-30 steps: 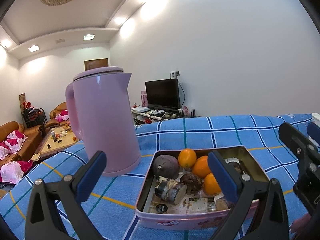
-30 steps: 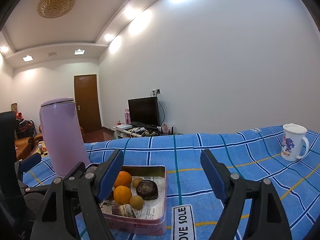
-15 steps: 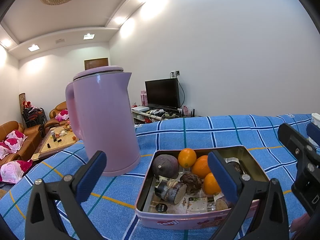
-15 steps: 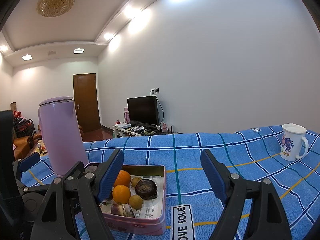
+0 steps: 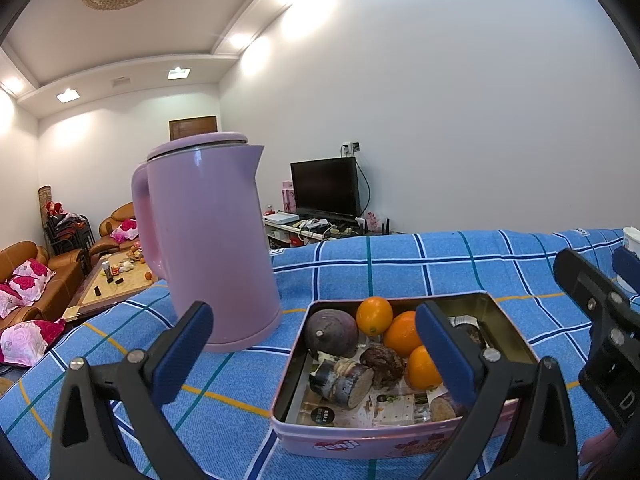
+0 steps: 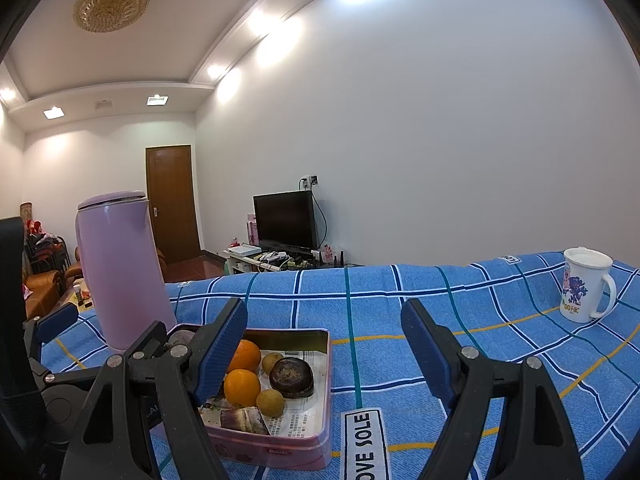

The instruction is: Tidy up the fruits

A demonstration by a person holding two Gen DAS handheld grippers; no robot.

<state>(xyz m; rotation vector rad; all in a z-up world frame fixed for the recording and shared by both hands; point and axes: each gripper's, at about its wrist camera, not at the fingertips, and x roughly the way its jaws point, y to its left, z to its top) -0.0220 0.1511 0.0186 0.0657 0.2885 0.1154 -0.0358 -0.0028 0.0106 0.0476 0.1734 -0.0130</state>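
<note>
Both the left gripper (image 5: 314,346) and right gripper (image 6: 324,344) gape wide, empty, above a blue checked tablecloth (image 6: 400,300); beyond it, a white-walled living room (image 6: 440,140).

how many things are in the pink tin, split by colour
Counting what shows across both wrist views in the tin:
orange fruits: 3
small yellow-brown fruits: 2
dark purple round fruit: 1
dark brown pieces: 2
cut stalk piece: 1
total: 9, though a finger hides part of the tin
</note>
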